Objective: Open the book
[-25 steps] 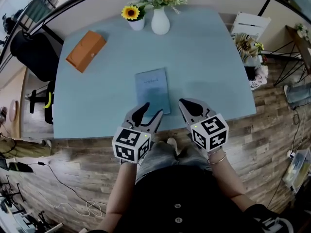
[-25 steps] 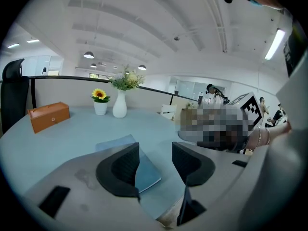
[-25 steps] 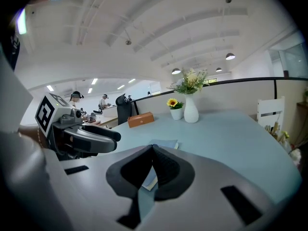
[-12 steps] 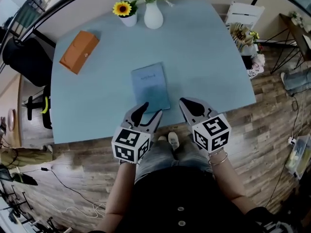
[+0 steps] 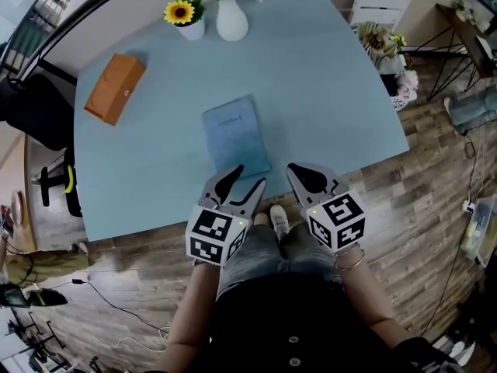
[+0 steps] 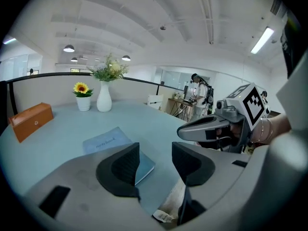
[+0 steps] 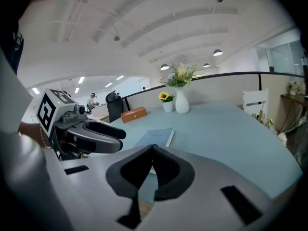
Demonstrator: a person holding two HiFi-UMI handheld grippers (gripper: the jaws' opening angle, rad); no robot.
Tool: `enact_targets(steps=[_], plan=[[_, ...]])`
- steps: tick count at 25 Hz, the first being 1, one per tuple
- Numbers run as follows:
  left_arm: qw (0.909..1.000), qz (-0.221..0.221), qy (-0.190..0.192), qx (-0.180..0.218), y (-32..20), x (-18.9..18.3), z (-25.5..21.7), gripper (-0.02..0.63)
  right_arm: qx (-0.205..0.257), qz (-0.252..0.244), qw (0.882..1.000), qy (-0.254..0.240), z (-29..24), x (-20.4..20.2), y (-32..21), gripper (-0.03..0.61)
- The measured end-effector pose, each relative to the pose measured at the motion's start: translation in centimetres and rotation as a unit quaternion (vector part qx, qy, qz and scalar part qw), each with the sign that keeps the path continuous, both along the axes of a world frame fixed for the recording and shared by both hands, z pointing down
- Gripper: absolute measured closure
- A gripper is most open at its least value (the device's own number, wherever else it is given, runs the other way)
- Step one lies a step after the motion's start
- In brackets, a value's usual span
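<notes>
A thin blue notebook (image 5: 235,137) lies closed on the light blue table (image 5: 326,84), close to the near edge. My left gripper (image 5: 241,182) hovers just short of the book's near end, open, with nothing between its fingers. In the left gripper view the notebook (image 6: 107,141) shows beyond the parted jaws of the left gripper (image 6: 155,154). My right gripper (image 5: 299,171) sits to the right of the book at the table's edge, shut and empty. In the right gripper view its tips (image 7: 151,149) meet in front of the notebook (image 7: 156,137).
An orange box (image 5: 115,88) lies at the table's far left. A white vase of flowers (image 5: 231,19) and a small sunflower pot (image 5: 186,23) stand at the far edge. A white chair (image 5: 380,10) stands beyond the right corner, a black office chair (image 5: 35,115) at the left.
The head view has drifted, so the table and book sit a little higher and further left. Both grippers hold about the same places by the near edge, with their jaws unchanged.
</notes>
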State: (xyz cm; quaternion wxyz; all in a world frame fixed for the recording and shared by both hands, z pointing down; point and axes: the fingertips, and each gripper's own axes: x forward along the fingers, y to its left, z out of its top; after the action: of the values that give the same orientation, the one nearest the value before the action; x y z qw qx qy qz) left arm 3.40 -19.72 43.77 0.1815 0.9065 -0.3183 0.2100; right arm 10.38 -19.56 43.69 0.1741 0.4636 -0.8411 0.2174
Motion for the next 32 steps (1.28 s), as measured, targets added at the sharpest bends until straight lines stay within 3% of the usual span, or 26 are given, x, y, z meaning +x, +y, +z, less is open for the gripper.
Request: enact_targets(steps=[15,32], plan=[[0.9963,0.063,-0.055,-0.020,1.0,2.3,4.1,0.417,-0.034,0.033,0.999,-0.012,3.2,0.9,1.4,0.577],[0.9897,0.070,-0.124,-0.021,-0.9,4.2,7.8,0.454,-0.064,0.064,0.996,-0.022,6.9,2.8,2.8,0.577]])
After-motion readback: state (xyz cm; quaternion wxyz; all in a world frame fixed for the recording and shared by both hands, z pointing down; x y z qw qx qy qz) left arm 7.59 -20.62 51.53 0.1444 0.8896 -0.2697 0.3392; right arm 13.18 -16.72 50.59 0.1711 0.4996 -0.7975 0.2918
